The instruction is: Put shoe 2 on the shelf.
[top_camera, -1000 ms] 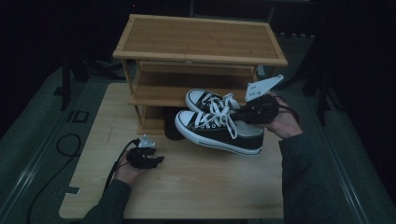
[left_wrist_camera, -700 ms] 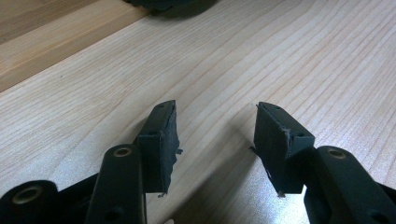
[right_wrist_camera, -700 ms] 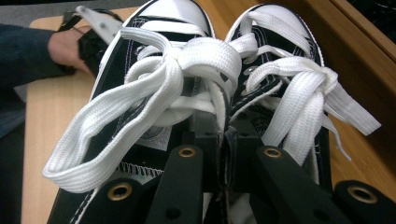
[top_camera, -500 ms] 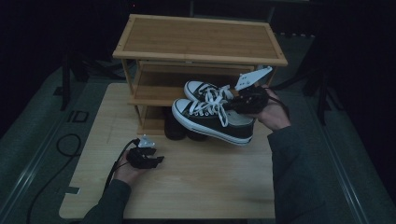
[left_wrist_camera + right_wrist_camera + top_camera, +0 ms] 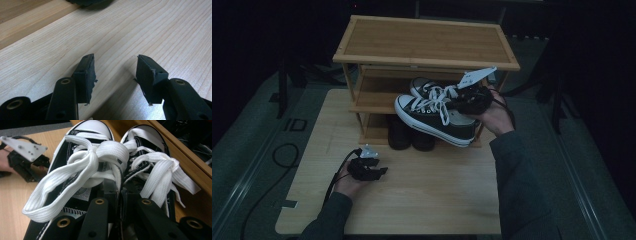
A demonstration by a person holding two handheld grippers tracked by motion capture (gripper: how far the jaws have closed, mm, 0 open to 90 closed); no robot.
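A pair of black canvas sneakers [image 5: 432, 116] with white laces and toe caps hangs in the air in front of the wooden rack's middle shelf [image 5: 372, 102]. My right gripper [image 5: 468, 98] is shut on them. In the right gripper view its jaws [image 5: 119, 192] pinch the two shoes' inner collars together, with the left shoe [image 5: 85, 135] and right shoe [image 5: 147, 137] pointing away. My left gripper [image 5: 379, 171] rests low over the table's near left. It stands open, with only bare wood between its pads [image 5: 86, 75].
The three-tier bamboo rack [image 5: 427, 42] stands at the back of the light wooden table [image 5: 437, 200]. A dark pair of shoes [image 5: 409, 135] sits on its bottom tier. A black cable [image 5: 282, 155] loops on the floor at left.
My right gripper has carried the sneakers left and away from me, closer to the rack's middle shelf. The left gripper has stayed put.
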